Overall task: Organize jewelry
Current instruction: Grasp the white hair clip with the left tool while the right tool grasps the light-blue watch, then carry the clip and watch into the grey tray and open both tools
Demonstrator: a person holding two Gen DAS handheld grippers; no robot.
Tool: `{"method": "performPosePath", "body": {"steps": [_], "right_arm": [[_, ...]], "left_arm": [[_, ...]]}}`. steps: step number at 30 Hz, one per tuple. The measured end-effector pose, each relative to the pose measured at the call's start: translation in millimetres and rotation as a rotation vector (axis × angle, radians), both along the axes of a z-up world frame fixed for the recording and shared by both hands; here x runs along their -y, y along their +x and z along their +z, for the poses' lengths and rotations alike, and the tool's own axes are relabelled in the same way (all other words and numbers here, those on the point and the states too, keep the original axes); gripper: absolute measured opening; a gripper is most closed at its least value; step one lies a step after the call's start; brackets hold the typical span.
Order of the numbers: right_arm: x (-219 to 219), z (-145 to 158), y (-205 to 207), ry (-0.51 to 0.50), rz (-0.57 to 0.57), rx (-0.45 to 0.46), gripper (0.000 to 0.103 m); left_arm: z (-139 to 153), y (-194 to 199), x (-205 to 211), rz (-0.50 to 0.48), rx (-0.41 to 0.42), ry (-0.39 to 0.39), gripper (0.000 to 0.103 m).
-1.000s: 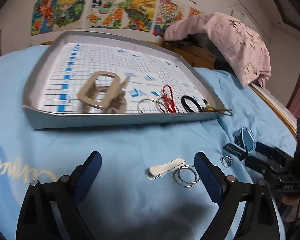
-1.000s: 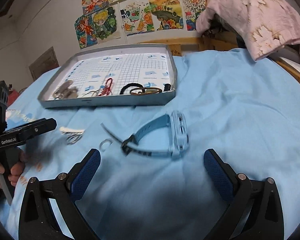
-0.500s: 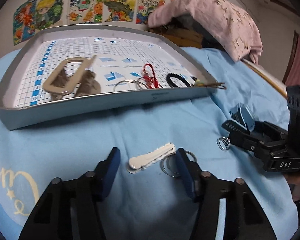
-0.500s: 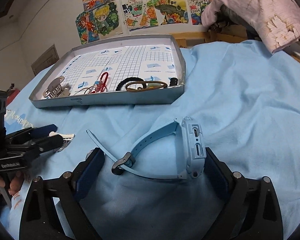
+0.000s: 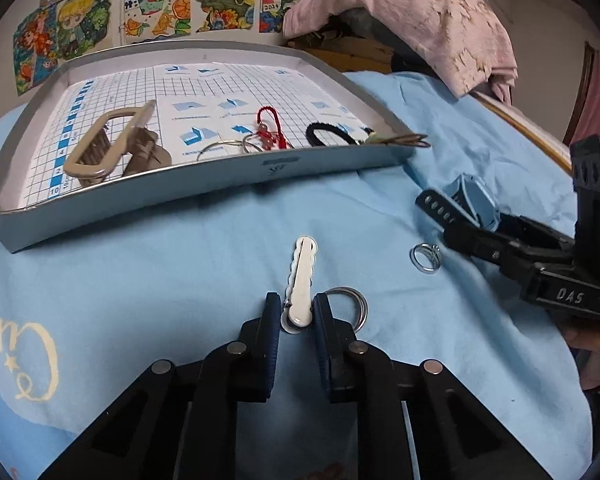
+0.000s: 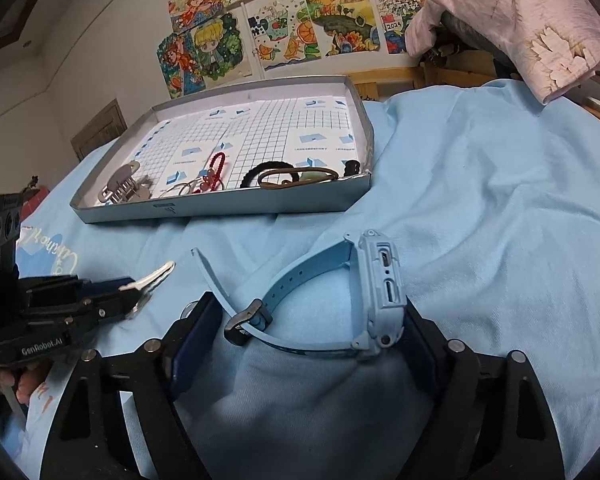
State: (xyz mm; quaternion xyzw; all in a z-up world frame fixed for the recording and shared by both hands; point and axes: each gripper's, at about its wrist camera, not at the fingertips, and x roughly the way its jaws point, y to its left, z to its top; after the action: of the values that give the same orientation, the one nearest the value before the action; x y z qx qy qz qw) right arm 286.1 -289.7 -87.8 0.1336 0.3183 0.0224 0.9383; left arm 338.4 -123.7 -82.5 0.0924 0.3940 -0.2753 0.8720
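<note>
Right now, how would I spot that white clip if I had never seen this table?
Find the grey tray on the blue cloth, then come toward the near edge. The white clip lies on the cloth between the closing left gripper fingers, beside a wire ring. It is the only long, flat, scallop-edged white piece; its neighbours are round metal rings.

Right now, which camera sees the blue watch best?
The right wrist view: the blue watch lies whole and close between that gripper's closing jaws. The left wrist view shows only part of it, far right behind the other gripper.
</note>
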Motion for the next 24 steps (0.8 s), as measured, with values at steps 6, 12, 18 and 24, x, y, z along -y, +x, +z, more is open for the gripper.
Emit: {"method": "performPosePath", "body": {"steps": [6,12,18,24], "right_arm": [[2,-2,-1,0.011,-0.005,0.014,0.075],[4,-1,-4,0.024,-0.034,0.032,0.059],[3,2,-8,0.042,-0.025,0.066,0.048],[-1,8,-12,0.035,-0.013,0.119,0.041]], "left_arm": [[0,0,-5,0.026,0.001,-0.041,0.015],[6,-15,-24,0.096,0.045,-0.139,0.015],[16,-21,-34,0.155,0.081,-0.183,0.015],[36,-26,-27,0.168,0.154,-0.199,0.015]]}}
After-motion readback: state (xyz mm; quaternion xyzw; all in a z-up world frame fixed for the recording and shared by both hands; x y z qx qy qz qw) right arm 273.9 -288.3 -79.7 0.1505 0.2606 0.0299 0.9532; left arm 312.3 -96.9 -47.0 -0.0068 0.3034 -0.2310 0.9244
